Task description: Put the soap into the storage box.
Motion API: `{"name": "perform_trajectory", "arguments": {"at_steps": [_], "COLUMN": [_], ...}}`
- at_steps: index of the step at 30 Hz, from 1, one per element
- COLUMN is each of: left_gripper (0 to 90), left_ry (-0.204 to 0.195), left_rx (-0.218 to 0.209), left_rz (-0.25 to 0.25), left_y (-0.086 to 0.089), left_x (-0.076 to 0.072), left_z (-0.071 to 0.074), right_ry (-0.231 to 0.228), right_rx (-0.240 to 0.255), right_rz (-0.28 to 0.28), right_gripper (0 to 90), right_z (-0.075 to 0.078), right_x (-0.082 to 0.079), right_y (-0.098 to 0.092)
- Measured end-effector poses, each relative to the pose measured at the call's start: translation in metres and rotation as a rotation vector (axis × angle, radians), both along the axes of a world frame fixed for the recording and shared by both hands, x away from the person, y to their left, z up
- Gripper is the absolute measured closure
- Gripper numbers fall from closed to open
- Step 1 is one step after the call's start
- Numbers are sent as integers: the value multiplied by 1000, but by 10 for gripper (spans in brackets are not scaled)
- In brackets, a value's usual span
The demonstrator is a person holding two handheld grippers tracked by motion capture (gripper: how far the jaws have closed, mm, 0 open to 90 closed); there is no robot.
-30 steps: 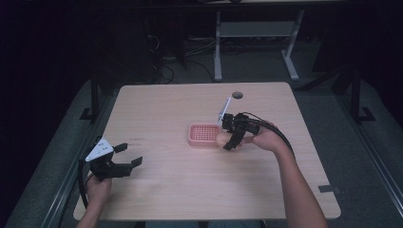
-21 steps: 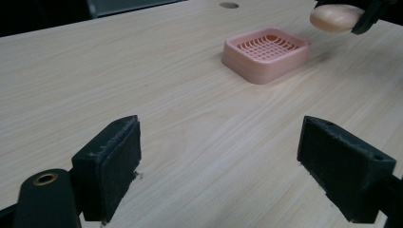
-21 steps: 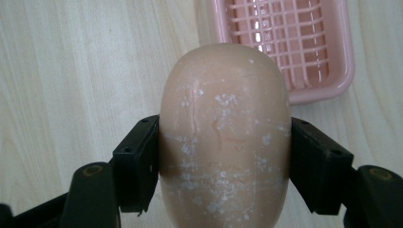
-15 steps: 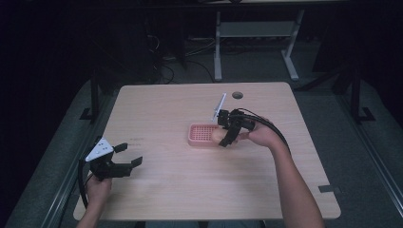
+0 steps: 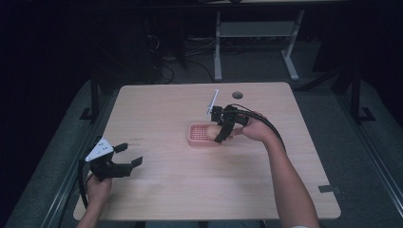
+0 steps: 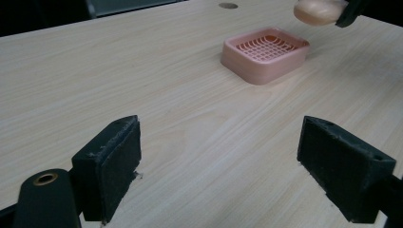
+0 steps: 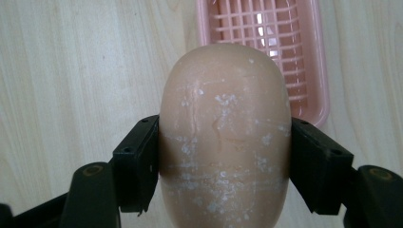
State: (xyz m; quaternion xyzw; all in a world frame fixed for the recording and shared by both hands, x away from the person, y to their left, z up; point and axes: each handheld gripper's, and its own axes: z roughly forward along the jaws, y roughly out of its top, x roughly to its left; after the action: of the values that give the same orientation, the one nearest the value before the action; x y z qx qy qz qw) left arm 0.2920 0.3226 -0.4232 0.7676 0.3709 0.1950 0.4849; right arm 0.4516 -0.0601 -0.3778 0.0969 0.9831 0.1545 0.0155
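Since the picture from 1 second ago, the right gripper [image 5: 223, 130] has dropped from beside the pink soap dish [image 5: 198, 137] toward its right end, carrying the bar of soap [image 5: 213, 130] with it, while the left gripper [image 5: 124, 156] has stayed parked near the table's [image 5: 157, 99] front left corner. Seen through the right gripper view, the 2 black jaws clamp the pale, oval soap [image 7: 225, 137] at its sides, and the slatted dish [image 7: 266, 57] lies below and beyond it, partly covered by the bar. From the left gripper view, the left jaws stand wide apart with nothing between them, and the soap [image 6: 319, 12] hangs clear above the table just past the dish [image 6: 264, 53]. The step in hand looks like placing the soap into the dish; the next move probably calls for shifting the bar over the grid's centre, lowering it until it rests, then parting the jaws. How high the soap sits above the dish is hard to judge, and the dish's near end is hidden behind the bar in the right gripper view.
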Motion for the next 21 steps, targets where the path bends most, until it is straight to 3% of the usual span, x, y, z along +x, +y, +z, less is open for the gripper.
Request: {"name": "perform_trajectory", "arguments": {"at_steps": [5, 16, 21], "left_gripper": [143, 143, 143], "left_ry": [-1, -3, -3], "left_rx": [0, 4, 1], "left_rz": [-1, -1, -1], "left_y": [0, 1, 1], "left_x": [0, 0, 0], "left_z": [0, 1, 0], "right_ry": [3, 4, -1], "right_rx": [20, -2, 18], "right_rz": [3, 24, 23], "right_gripper": [321, 321, 321], "right_z": [1, 0, 1], "right_x": [5, 12, 15], "right_y": [7, 23, 26]}}
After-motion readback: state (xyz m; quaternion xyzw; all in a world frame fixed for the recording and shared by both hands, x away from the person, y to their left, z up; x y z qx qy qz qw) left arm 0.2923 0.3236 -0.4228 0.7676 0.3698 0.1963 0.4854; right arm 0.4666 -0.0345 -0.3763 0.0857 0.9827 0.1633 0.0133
